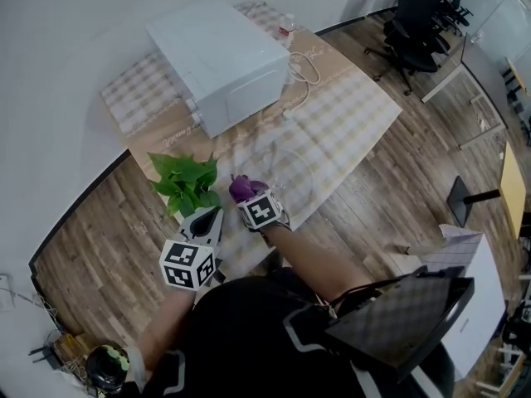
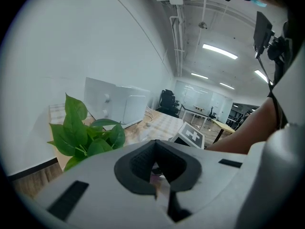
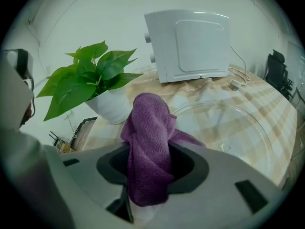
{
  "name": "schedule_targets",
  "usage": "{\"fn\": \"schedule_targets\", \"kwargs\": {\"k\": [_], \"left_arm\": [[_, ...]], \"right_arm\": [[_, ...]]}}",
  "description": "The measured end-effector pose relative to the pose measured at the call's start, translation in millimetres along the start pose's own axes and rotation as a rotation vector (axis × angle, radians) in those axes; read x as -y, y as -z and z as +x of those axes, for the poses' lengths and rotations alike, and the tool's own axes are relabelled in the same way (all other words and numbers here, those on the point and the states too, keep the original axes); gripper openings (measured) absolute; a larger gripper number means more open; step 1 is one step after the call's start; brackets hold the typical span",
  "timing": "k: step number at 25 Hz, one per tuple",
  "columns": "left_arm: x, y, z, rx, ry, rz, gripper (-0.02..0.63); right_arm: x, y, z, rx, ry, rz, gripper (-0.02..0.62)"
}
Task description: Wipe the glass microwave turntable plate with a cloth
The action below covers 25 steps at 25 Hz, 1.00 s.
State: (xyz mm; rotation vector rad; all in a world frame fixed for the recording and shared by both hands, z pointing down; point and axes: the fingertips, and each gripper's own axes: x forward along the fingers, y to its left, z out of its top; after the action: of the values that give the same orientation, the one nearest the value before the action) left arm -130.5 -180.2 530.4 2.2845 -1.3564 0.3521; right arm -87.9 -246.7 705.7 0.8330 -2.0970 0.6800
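Table point(image 1: 355, 114): spread with a pale checked covering; bears the microwave, plate and plant.
Microwave point(image 1: 222, 58): white, at the table's 11 o'clock end in the head view; white cable trailing at its 3 o'clock side.
Glass turntable plate point(image 3: 238, 132): clear, lying flat on the checked covering at 5 o'clock of the microwave, just beyond the right gripper at 1 o'clock.
Plant point(image 1: 186, 181): green-leaved, in a white pot, at 9 o'clock of the plate.
Left gripper point(image 2: 155, 170): jaws pressed together, nothing between them; held at 6 o'clock of the plant.
Right gripper point(image 1: 251, 199): jaws pinching the cloth; poised at the plate's 7 o'clock rim.
Cloth point(image 3: 148, 149): purple, bunched, standing up out of the right jaws; contact with the plate not discernible.
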Motion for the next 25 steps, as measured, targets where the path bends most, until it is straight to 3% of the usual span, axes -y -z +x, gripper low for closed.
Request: {"fn": "schedule_targets", "kwargs": {"k": [25], "left_arm": [[42.0,-2.6,40.3,-0.038,0.148,0.044,0.003]], "right_arm": [[33.5,47.1,-42.6,-0.002,0.09,0.114,0.189]]}}
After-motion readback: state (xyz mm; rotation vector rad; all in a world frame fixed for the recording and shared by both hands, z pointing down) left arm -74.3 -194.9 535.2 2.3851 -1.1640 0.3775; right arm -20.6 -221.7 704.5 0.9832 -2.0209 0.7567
